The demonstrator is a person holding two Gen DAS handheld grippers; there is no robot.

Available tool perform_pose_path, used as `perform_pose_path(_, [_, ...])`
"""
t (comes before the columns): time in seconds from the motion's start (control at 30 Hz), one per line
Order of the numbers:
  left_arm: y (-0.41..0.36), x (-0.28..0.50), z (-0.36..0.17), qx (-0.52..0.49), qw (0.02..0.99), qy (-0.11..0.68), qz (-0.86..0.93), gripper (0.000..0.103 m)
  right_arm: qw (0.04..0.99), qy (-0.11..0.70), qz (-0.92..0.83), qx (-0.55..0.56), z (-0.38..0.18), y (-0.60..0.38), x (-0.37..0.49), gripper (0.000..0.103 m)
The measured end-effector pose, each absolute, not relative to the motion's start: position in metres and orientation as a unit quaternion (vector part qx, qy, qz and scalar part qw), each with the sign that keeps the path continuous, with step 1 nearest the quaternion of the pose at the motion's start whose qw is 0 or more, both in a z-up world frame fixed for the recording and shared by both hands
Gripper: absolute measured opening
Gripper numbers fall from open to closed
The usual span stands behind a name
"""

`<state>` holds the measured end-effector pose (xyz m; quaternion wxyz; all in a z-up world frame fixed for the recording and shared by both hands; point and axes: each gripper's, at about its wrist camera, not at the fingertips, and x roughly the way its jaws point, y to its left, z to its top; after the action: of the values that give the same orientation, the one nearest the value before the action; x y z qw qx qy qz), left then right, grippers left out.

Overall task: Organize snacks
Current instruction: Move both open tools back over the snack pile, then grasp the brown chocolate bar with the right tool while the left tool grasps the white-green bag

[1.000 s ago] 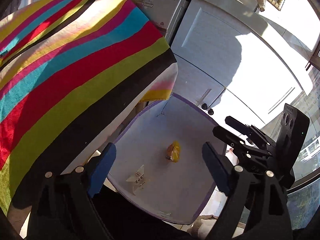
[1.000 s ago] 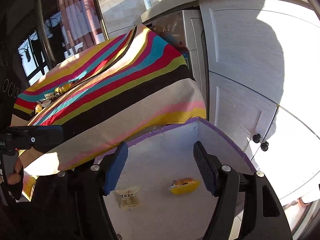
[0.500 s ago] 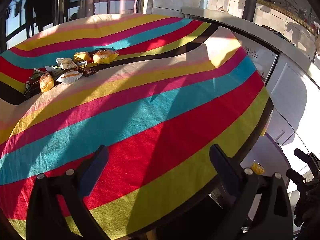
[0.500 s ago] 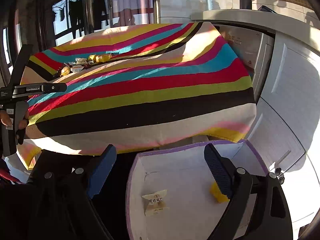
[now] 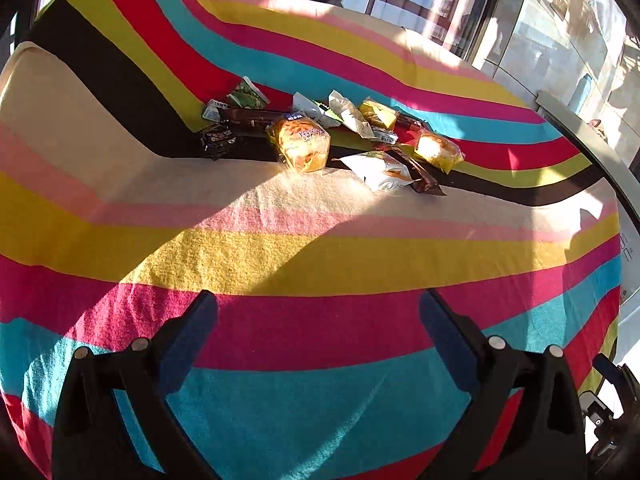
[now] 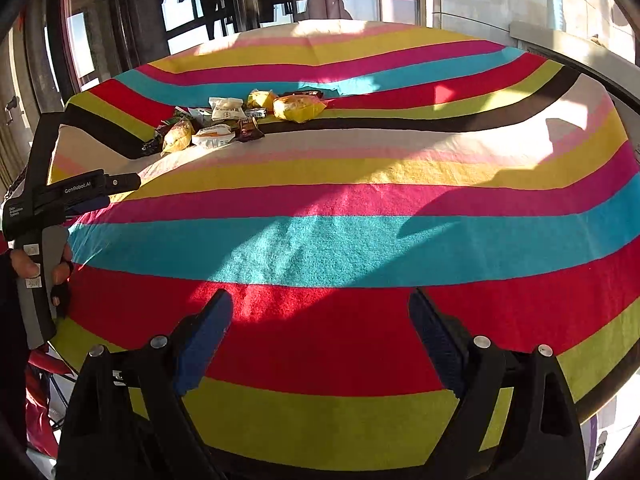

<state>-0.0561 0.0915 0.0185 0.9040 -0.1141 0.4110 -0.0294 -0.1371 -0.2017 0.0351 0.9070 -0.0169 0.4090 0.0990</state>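
A heap of wrapped snacks [image 5: 320, 136] lies at the far side of a table under a striped cloth [image 5: 320, 248]. In it are a yellow bread pack [image 5: 302, 144], a white pouch [image 5: 380, 170], a brown bar [image 5: 422, 174] and a green packet [image 5: 248, 96]. My left gripper [image 5: 318, 312] hangs open over the near pink and turquoise stripes, well short of the heap. The right wrist view shows the same heap [image 6: 236, 120] at the far left. My right gripper [image 6: 320, 304] is open above the red stripe with nothing between its fingers.
A hand [image 6: 24, 264] holds the handle of the left tool at the table's left side. Dark window frames stand behind the table. A counter with a bottle [image 6: 556, 0] runs along the right. A purple box rim [image 6: 592, 432] peeks out below the table's right edge.
Both views swung up and left, from the white purple-rimmed box holding two snacks to the table top. The heap of snacks is now closer in view. The right jaws widened.
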Motion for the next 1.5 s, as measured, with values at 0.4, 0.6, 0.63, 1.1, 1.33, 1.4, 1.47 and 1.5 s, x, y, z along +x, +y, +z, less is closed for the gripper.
perform_pose_path(0.4, [0.103,-0.054,0.014,-0.158,0.9,0.403,-0.049,0.101,0.884,0.438,0.155,-0.05,0.031,-0.11,0.047,0.068])
perform_pose_path(0.6, [0.101,-0.054,0.014,-0.161,0.9,0.402,-0.051,0.101,0.874,0.449,0.158,-0.095,0.018,-0.074,0.088,0.053])
perform_pose_path(0.63, [0.102,-0.055,0.014,-0.162,0.9,0.401,-0.051,0.101,0.875,0.448,0.161,-0.092,0.018,-0.072,0.093,0.05])
perform_pose_path(1.1, [0.084,-0.04,0.017,-0.103,0.895,0.429,-0.065,0.101,0.875,0.44,0.185,-0.08,0.033,-0.109,0.025,0.024])
perform_pose_path(1.33, [0.033,0.049,0.049,0.011,0.896,0.423,-0.136,0.101,0.88,0.439,0.174,-0.039,0.034,-0.164,-0.03,0.024])
perform_pose_path(1.4, [0.025,0.081,0.042,0.019,0.877,0.454,-0.156,0.101,0.884,0.435,0.171,-0.029,0.034,-0.173,-0.037,0.024])
perform_pose_path(1.47, [0.02,0.1,0.037,0.031,0.872,0.464,-0.152,0.1,0.887,0.428,0.174,-0.02,0.035,-0.178,-0.041,0.024])
perform_pose_path(1.5, [0.017,0.108,0.033,0.039,0.87,0.468,-0.151,0.099,0.888,0.426,0.172,-0.019,0.035,-0.179,-0.042,0.024])
